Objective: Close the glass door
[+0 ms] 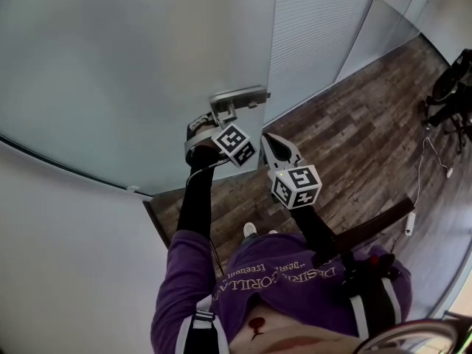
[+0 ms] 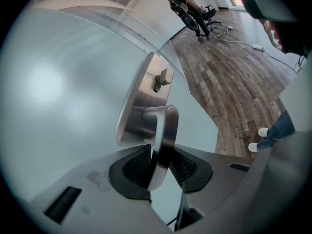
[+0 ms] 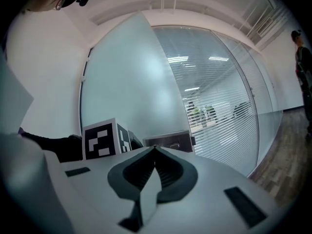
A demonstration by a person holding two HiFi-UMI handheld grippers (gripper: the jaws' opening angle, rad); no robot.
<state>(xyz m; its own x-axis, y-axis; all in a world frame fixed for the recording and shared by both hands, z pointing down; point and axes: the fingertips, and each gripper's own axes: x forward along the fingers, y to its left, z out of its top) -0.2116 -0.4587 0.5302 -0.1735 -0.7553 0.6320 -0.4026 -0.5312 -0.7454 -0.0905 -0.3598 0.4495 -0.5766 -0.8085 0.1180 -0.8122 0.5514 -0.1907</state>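
Note:
The frosted glass door [image 1: 125,65] fills the upper left of the head view. It has a steel handle plate [image 1: 237,94] near its free edge. My left gripper [image 1: 220,121] is shut on the lever handle [image 2: 165,130]. In the left gripper view the lever runs down between the two ribbed pads, and a small thumb-turn [image 2: 163,79] sits on the plate [image 2: 139,106] above it. My right gripper [image 1: 265,136] hovers just right of the left one, shut with nothing in it. In the right gripper view its tips [image 3: 155,149] meet, pointing towards the handle plate [image 3: 168,141].
A glass wall with blinds [image 1: 317,28] continues to the right of the door. Dark wooden floor [image 1: 361,139] lies beyond, with office chairs [image 1: 451,94] and a white cable with a power strip [image 1: 411,223]. A white wall [image 1: 66,257] is at the left. A person sits on a chair [image 2: 187,6] far off.

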